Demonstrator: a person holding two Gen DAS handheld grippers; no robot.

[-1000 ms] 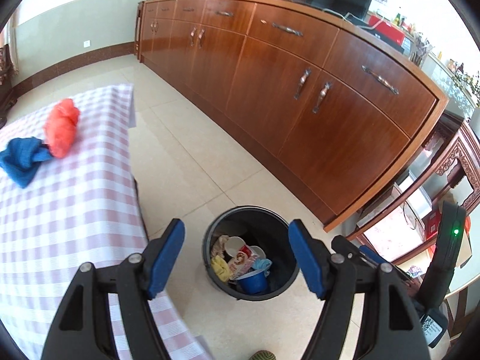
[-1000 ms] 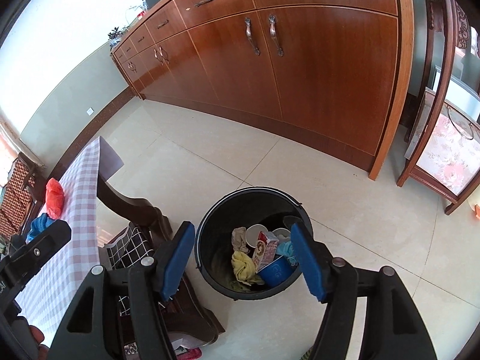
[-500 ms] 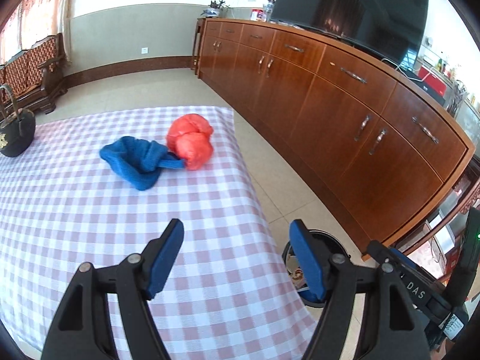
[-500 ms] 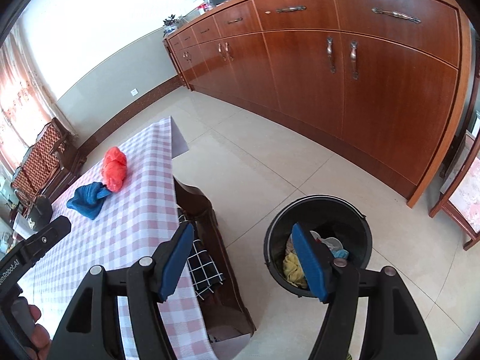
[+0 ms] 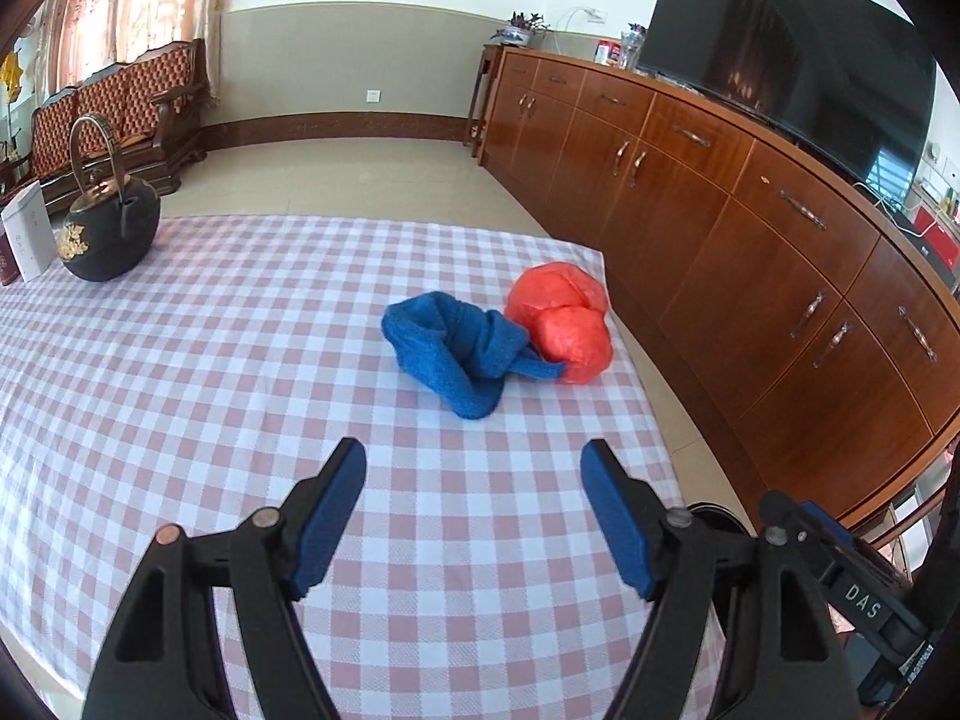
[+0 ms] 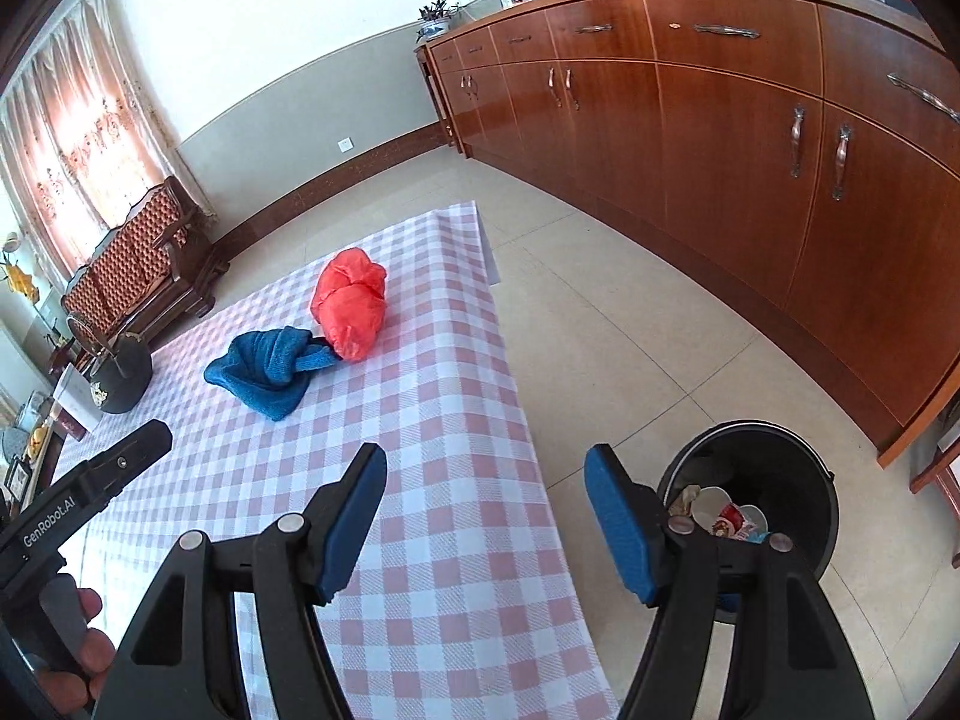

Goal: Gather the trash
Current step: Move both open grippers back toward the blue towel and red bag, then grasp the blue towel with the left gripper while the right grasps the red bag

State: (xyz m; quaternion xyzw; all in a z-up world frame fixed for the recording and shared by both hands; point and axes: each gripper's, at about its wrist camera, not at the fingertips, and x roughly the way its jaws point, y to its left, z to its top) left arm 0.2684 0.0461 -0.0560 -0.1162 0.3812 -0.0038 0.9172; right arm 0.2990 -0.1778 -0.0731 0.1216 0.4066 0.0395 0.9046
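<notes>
A crumpled blue cloth (image 5: pixel 462 354) and an orange-red plastic bag (image 5: pixel 564 318) lie touching on the pink checked tablecloth (image 5: pixel 240 372), near its far right edge. They also show in the right wrist view, the cloth (image 6: pixel 270 369) and the bag (image 6: pixel 351 303). My left gripper (image 5: pixel 474 468) is open and empty above the table, short of the cloth. My right gripper (image 6: pixel 486 474) is open and empty over the table's right edge. A black trash bin (image 6: pixel 792 468) with cups and wrappers inside stands on the floor to the right.
A black teapot (image 5: pixel 111 228) and a white box (image 5: pixel 27 237) stand at the table's far left. A long wooden sideboard (image 5: pixel 750 228) runs along the right, with a TV (image 5: pixel 780 54) on it. A wooden sofa (image 5: pixel 120 114) stands at the back.
Both grippers swung left and up from over the trash bin to over the table. The cloth and bag now lie ahead of the left gripper. Both stayed open.
</notes>
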